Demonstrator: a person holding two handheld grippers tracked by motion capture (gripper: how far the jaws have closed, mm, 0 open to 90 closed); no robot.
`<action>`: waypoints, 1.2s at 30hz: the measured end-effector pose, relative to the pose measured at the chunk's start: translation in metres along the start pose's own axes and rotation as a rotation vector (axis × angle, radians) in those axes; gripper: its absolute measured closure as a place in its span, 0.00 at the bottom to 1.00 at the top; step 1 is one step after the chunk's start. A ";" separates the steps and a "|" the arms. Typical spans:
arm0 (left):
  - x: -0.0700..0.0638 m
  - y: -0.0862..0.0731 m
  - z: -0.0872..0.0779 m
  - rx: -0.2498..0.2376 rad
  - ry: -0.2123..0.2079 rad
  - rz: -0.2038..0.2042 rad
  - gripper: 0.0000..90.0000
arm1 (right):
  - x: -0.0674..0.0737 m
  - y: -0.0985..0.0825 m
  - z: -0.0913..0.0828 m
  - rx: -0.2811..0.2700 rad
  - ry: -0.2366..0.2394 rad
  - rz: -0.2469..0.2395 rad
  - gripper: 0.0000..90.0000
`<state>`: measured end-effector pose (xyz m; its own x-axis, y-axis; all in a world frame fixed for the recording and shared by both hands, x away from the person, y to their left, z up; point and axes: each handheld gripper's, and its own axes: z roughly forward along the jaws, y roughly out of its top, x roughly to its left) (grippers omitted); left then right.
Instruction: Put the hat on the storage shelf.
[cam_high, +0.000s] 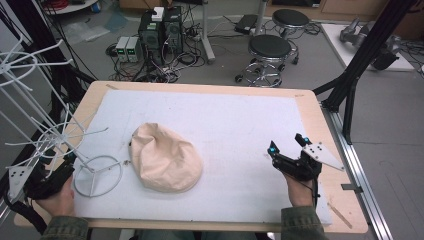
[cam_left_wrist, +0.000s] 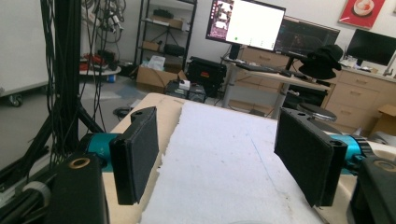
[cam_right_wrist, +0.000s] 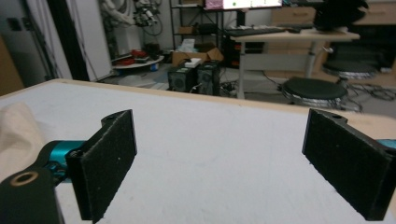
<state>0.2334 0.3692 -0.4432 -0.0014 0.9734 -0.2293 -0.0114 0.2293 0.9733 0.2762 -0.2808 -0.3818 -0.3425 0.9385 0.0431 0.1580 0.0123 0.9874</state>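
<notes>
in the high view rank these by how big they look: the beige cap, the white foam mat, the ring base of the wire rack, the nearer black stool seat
1. white foam mat
2. beige cap
3. ring base of the wire rack and nearer black stool seat: these look alike, and the stool stands farther from the camera, so I won't rank them.

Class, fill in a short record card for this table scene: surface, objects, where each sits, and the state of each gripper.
surface: table with white mat
object 1: beige hat, left of centre on the mat
object 2: white wire rack, its ring base at the mat's left edge, beside the hat
left gripper: open, empty, near the rack base
right gripper: open, empty, on the mat's right side, apart from the hat
</notes>
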 end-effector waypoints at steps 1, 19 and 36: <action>-0.001 0.000 -0.001 -0.001 0.001 -0.003 0.34 | 0.003 0.007 0.004 -0.009 0.019 -0.016 0.10; -0.004 0.001 0.000 -0.004 -0.006 0.005 0.34 | 0.062 0.059 0.068 0.076 0.242 -0.154 0.10; -0.004 0.001 0.001 -0.005 -0.006 -0.005 0.34 | 0.102 0.072 0.106 0.075 0.297 -0.098 0.10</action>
<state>0.2343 0.3658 -0.4417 0.0051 0.9723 -0.2338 -0.0160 0.2339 0.9721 0.3513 -0.1477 -0.3228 -0.6131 0.7900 0.0021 0.1752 0.1334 0.9755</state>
